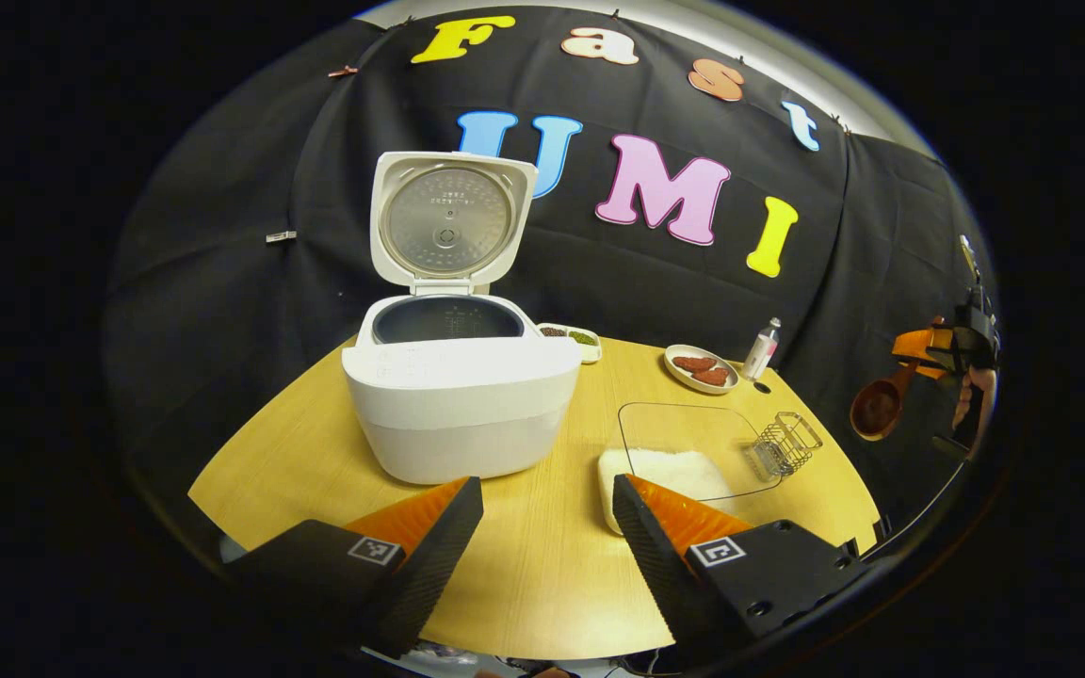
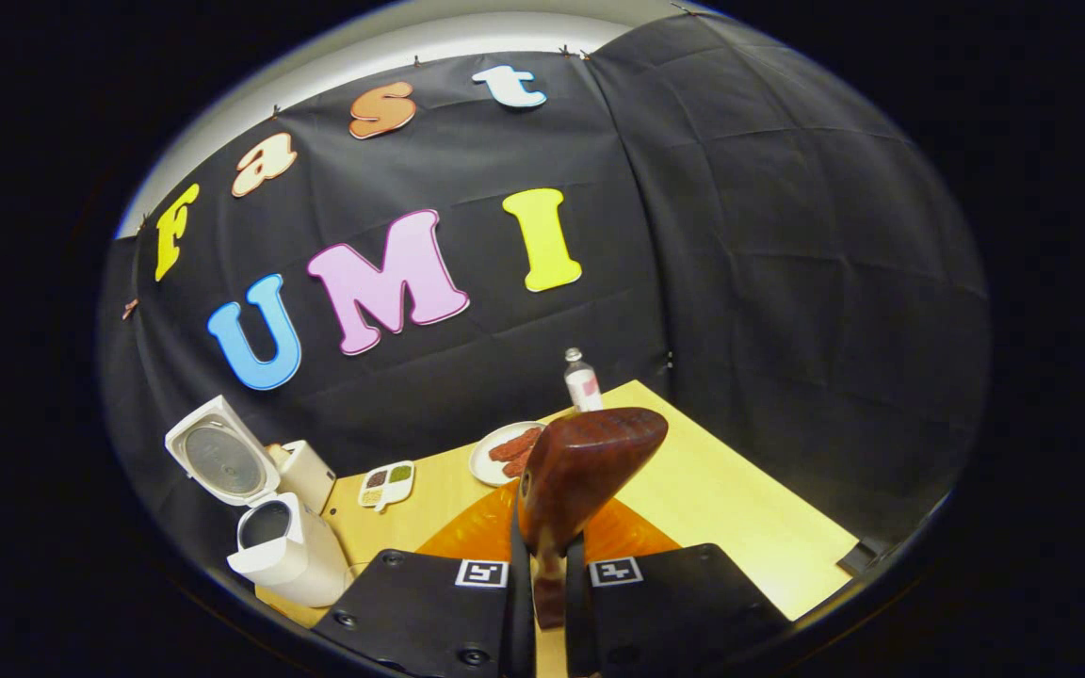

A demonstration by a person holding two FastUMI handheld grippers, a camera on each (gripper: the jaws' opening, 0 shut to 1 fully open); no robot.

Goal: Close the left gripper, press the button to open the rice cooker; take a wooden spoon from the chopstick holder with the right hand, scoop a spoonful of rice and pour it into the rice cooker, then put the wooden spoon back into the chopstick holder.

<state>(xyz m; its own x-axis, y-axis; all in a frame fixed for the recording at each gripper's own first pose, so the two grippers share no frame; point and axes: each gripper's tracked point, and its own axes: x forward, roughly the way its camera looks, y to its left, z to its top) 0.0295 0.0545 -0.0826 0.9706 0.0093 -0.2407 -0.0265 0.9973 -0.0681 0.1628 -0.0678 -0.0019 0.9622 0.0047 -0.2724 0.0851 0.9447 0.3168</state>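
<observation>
Your right gripper [image 2: 547,574] clamping the wooden spoon [image 2: 580,471] handle, bowl raised off the tabletop's [image 1: 542,574] right edge, your left gripper [image 1: 547,499] hovering wide apart facing the open rice cooker [image 1: 458,377].

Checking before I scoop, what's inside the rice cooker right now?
The rice cooker stands open, lid upright. Its dark inner pot shows only its upper wall; the bottom is hidden by the front rim, so any contents cannot be seen.

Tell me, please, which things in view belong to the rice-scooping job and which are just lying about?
For the job:
- rice cooker, lid open
- wooden spoon, clamped in the right hand-held gripper
- rice in the glass dish
- chopstick holder

Lying about:
- plate of brown pieces
- small bottle
- divided dish behind the cooker
</observation>
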